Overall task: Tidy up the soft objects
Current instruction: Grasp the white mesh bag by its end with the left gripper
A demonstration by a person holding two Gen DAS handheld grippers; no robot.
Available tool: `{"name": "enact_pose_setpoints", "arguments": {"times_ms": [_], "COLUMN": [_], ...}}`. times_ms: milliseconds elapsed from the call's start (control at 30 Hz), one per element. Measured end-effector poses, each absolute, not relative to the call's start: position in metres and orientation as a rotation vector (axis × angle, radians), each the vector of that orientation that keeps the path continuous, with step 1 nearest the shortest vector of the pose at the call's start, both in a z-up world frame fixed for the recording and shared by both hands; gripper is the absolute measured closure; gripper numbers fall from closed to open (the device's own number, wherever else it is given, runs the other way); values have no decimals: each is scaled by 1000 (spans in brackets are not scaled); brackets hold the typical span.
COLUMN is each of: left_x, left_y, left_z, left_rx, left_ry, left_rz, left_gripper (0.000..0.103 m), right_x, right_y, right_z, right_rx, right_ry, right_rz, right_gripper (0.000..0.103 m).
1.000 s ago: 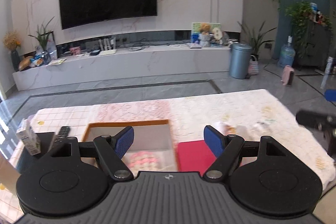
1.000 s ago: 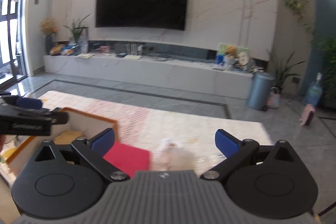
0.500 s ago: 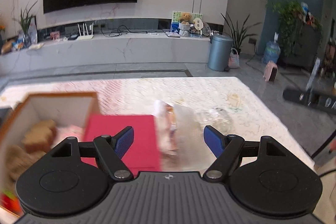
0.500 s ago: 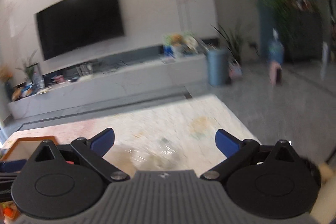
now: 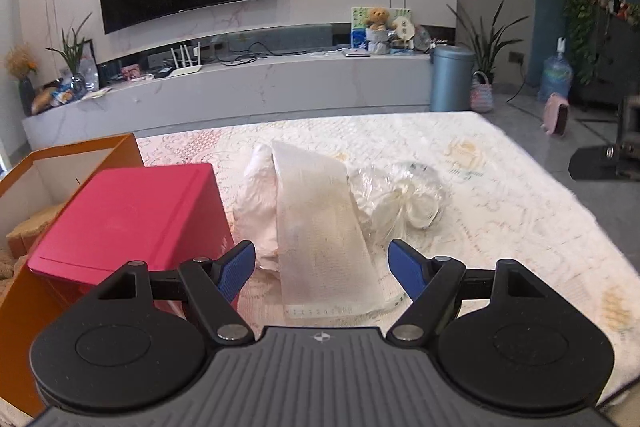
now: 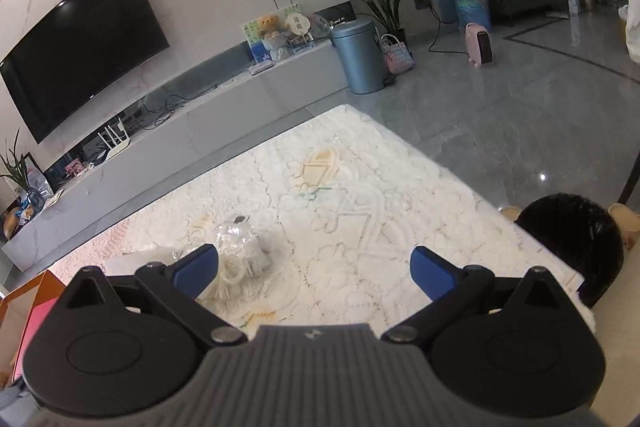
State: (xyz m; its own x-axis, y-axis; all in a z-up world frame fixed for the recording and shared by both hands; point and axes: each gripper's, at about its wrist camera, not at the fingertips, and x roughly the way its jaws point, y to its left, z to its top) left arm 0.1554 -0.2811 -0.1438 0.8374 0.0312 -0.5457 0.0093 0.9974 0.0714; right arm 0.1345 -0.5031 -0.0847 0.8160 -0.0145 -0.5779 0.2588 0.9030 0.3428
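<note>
In the left wrist view my left gripper (image 5: 321,267) is open and empty, just short of a long white translucent packet (image 5: 320,223) lying on the cream tablecloth (image 5: 500,203). A crumpled white soft bundle (image 5: 256,203) lies left of the packet. A clear plastic bag with a white soft item (image 5: 404,199) lies to its right. An orange box (image 5: 24,291) with a red lid (image 5: 128,215) stands at the left. My right gripper (image 6: 314,267) is open and empty above the cloth, with the clear bag (image 6: 240,251) by its left fingertip.
The orange box holds tan soft items (image 5: 28,231). The table's right edge drops to a grey floor (image 6: 520,115). A dark round object (image 6: 576,243) sits off the table's right corner. The right gripper's body shows in the left wrist view (image 5: 604,163).
Both grippers swung right. The left one now faces the white packet and bags instead of the box. The right one turned toward the table's right corner and tilted down.
</note>
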Motion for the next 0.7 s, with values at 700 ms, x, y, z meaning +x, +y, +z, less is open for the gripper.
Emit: {"name": "enact_pose_setpoints", "arguments": {"times_ms": [700], "left_x": [173], "left_y": [-303], "left_z": [-206], "left_rx": [138], "left_ry": [577], "left_rz": [203], "left_gripper": [14], "right_x": [157], "right_y": [-488], "right_z": [-140], "right_rx": [265], "right_ry": [717], "right_rz": [-236], "right_gripper": [3]}}
